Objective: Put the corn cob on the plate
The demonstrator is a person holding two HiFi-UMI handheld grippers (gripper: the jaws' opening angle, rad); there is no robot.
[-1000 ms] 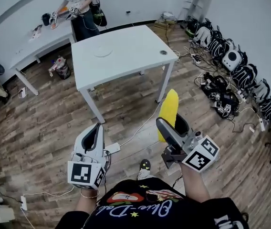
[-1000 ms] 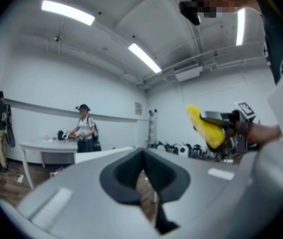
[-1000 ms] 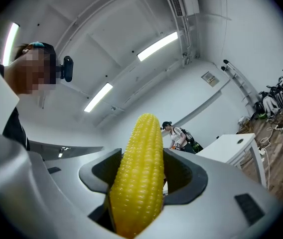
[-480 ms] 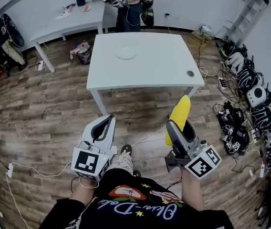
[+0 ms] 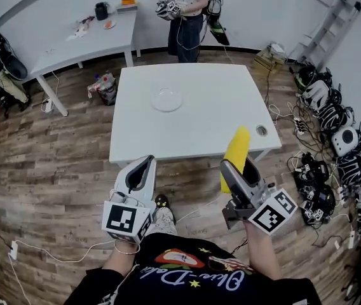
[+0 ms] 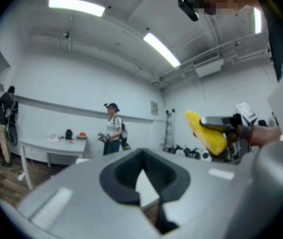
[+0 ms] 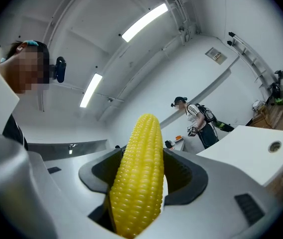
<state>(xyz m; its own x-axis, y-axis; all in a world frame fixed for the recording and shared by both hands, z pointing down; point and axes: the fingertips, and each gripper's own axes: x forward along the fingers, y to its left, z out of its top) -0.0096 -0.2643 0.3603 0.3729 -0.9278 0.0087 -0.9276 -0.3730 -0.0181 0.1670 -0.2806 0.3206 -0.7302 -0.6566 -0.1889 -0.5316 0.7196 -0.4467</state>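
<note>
A yellow corn cob [image 5: 236,155] stands upright between the jaws of my right gripper [image 5: 239,170], which is shut on it, just short of the white table's [image 5: 193,132] near edge. Up close in the right gripper view, the corn cob [image 7: 137,176] fills the middle of the frame. The clear glass plate [image 5: 166,98] lies at the middle of the table, well ahead of both grippers. My left gripper [image 5: 139,173] is shut and holds nothing, down at the left before the table's front edge; its own view shows its jaws closed and the corn cob [image 6: 205,131] off to the right.
A person [image 5: 190,14] with grippers stands behind the table. A second white table [image 5: 72,43] with small items is at the back left. A cable hole [image 5: 261,130] sits near the table's right front corner. Gear and cables [image 5: 326,126] lie along the right wall; a ladder [image 5: 326,27] leans there.
I have walked up to the white table; it now lies right before the grippers. The corn stays held in the right gripper, and the person behind the table has come nearer in view.
</note>
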